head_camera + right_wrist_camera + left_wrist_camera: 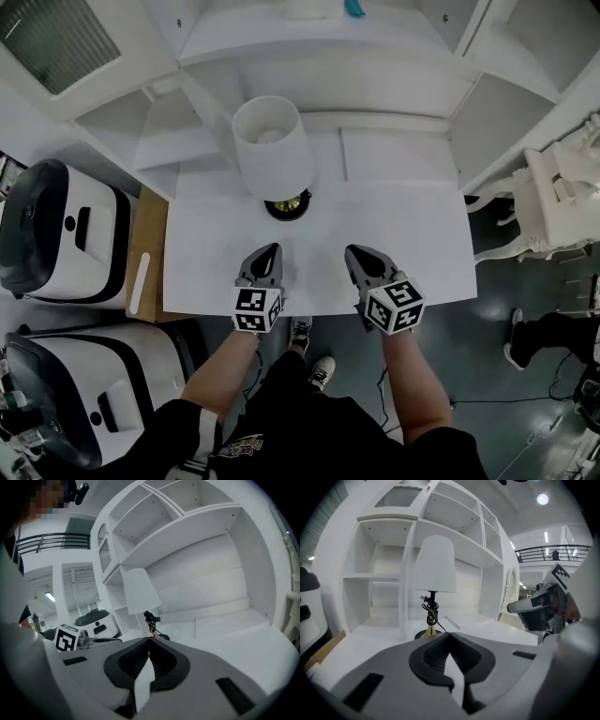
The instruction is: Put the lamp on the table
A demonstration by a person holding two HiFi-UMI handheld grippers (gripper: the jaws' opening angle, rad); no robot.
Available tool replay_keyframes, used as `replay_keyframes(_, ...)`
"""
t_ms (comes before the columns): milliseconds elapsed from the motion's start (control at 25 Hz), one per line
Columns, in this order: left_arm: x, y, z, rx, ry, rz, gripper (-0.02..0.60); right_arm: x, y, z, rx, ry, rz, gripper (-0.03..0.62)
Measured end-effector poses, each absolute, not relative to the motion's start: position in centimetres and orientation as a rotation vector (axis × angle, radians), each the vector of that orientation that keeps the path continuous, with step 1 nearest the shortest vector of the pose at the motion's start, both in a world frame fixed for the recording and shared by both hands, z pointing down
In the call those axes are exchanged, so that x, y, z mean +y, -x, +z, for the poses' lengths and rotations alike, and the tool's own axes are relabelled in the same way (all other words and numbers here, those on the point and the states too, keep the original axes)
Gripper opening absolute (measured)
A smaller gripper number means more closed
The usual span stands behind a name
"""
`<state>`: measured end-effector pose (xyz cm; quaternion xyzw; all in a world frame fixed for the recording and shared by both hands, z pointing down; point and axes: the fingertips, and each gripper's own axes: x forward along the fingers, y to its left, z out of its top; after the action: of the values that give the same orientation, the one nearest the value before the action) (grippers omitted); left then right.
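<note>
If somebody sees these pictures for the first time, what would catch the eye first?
The white-shaded lamp stands out first, upright on the white table, toward its back edge below the white shelves. Nearer the person, the left claw and the right claw are both shut, hold nothing and point toward the lamp. Two rounded white and black machines stand left of the table.

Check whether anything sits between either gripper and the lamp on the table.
Nothing visible does. Only bare white table lies between the lamp, which stands upright on it, and the left gripper and right gripper, both shut and empty.
</note>
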<state>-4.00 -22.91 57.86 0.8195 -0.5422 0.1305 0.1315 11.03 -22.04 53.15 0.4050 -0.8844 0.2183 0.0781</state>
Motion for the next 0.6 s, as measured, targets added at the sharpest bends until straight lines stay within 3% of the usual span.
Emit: replay_keyframes(600, -7.1, 1.4, 51.6, -1.496, -2.351, 0.329, 0.006, -9.1, -11.4, 50.6, -2.695, -1.142, 0.641, 0.025)
